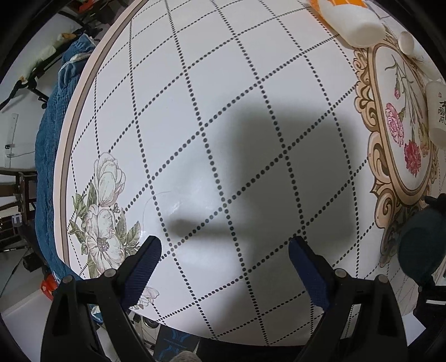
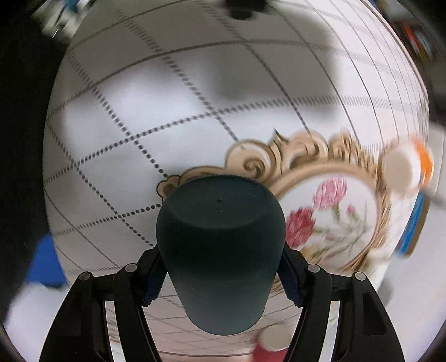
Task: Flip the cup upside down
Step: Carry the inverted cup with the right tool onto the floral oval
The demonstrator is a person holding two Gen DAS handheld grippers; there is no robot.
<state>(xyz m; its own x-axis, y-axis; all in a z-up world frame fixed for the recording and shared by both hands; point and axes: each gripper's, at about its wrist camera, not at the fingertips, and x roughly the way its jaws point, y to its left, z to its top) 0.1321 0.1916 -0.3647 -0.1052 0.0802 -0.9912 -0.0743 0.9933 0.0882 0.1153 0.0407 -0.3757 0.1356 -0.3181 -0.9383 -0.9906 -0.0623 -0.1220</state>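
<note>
- The left tool (image 1: 224, 247) hangs over the bench (image 1: 195, 111), pointing straight down, its blue-padded fingers (image 1: 145, 267) spread wide with nothing between them; only its shadow falls on the white dotted-grid top below.
- A pale printed flower (image 1: 107, 211) sits near the bench's left edge in the left wrist view, and a blue cloth (image 1: 53, 139) lies beyond that edge.
- At the far right of that view, a gold-framed medallion with pink and red flowers (image 1: 401, 131) is printed on the bench; a white bottle with an orange label (image 1: 354, 22) lies at the top, beside it, and a white cup with dark lettering (image 1: 437, 111) stands at the medallion's right rim.
- The dark teal cup (image 2: 220, 250) is clamped between the pads of the right tool (image 2: 220, 278), gripped on its sides, its closed flat bottom facing away from the camera toward the bench.
- The cup is held above the medallion's left edge in the right wrist view, which is blurred.
- A red and white thing (image 2: 271, 346) shows low right there, too blurred to name.
</note>
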